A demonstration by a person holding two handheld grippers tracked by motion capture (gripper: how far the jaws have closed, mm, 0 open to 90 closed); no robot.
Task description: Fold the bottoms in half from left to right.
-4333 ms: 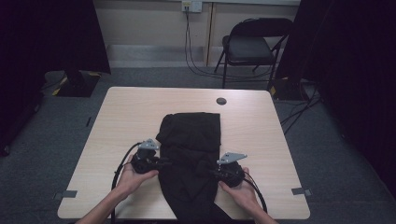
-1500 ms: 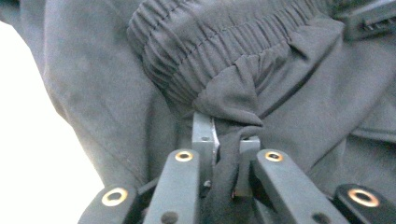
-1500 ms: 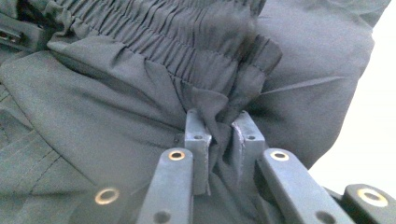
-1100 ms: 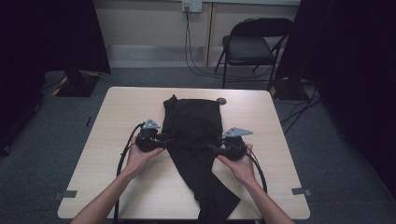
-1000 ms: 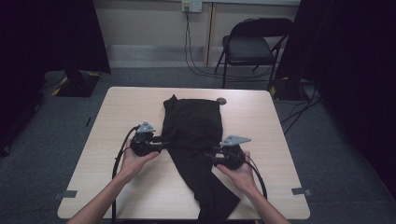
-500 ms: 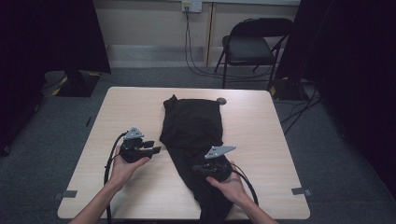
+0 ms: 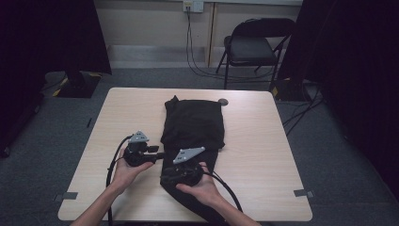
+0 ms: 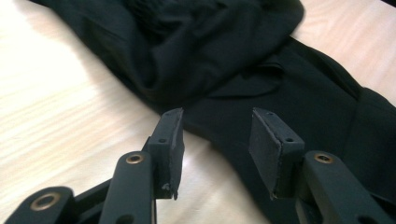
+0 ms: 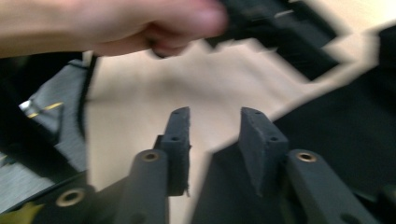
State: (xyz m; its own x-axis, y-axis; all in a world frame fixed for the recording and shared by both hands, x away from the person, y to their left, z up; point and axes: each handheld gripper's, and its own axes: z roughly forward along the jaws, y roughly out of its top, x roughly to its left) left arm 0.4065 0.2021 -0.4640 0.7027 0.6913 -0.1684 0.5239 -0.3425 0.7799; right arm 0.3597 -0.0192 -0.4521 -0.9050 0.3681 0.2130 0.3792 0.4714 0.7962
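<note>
Folding a black garment [image 7: 194, 127] looks to be the work in hand, and it sits between grasps. At about nine o'clock from the cloth, the left gripper [image 7: 157, 154] rests on the counter [image 7: 263, 155] with its tip pointing at the garment's left edge; in the left gripper view its fingers [image 8: 170, 140] stand about half open with nothing between them, the dark hem lying just beyond the pads. The garment itself lies in the middle of the counter: a wider, already doubled part toward twelve o'clock, and a narrower tail running to six o'clock and over the near edge. The right gripper [image 7: 165, 179] is low over that tail, at roughly seven o'clock from the folded part, aimed across toward the left hand [image 7: 123, 170]. Its fingers [image 9: 180, 135] have just been opening and now stand partly apart, empty, with cloth under the right one and bare wood under the left; that view is blurred. My reading is that the next fold of the tail is being set up. That calls for each gripper to close on an edge of the tail, then lift and carry it toward twelve o'clock without dragging the folded part askew.
</note>
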